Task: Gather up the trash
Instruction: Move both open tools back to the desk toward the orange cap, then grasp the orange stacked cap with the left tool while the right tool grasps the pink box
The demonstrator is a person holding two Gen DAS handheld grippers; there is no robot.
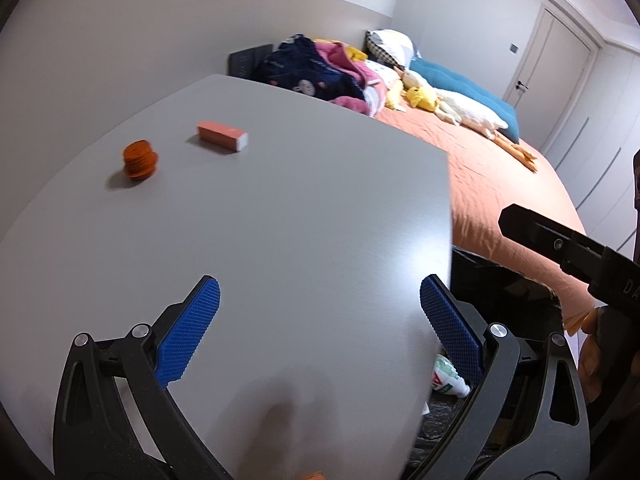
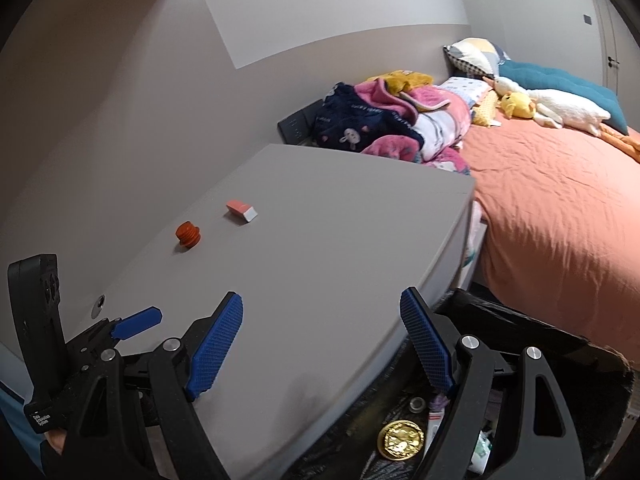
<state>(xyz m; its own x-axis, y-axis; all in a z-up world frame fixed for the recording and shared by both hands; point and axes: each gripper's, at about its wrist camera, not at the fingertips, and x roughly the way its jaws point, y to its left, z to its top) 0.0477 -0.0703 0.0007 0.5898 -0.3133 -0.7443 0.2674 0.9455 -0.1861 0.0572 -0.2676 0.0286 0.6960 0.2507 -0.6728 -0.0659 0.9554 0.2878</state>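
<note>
An orange ridged cap (image 1: 140, 159) and a pink block with a white end (image 1: 222, 136) sit on the grey table (image 1: 300, 208), far left. Both show in the right wrist view, the cap (image 2: 186, 233) and the block (image 2: 241, 210). My left gripper (image 1: 320, 320) is open and empty over the table's near right part. My right gripper (image 2: 322, 338) is open and empty above the table's near edge. A black trash bag (image 2: 520, 340) stands beside the table, holding a gold disc (image 2: 401, 440) and a bottle (image 1: 448, 380).
An orange bed (image 2: 560, 208) lies right of the table, with heaped clothes (image 2: 384, 120), pillows and plush ducks (image 1: 452, 100). A grey wall runs behind the table. The other gripper's body shows at the right edge (image 1: 580, 252) and at the lower left (image 2: 80, 352).
</note>
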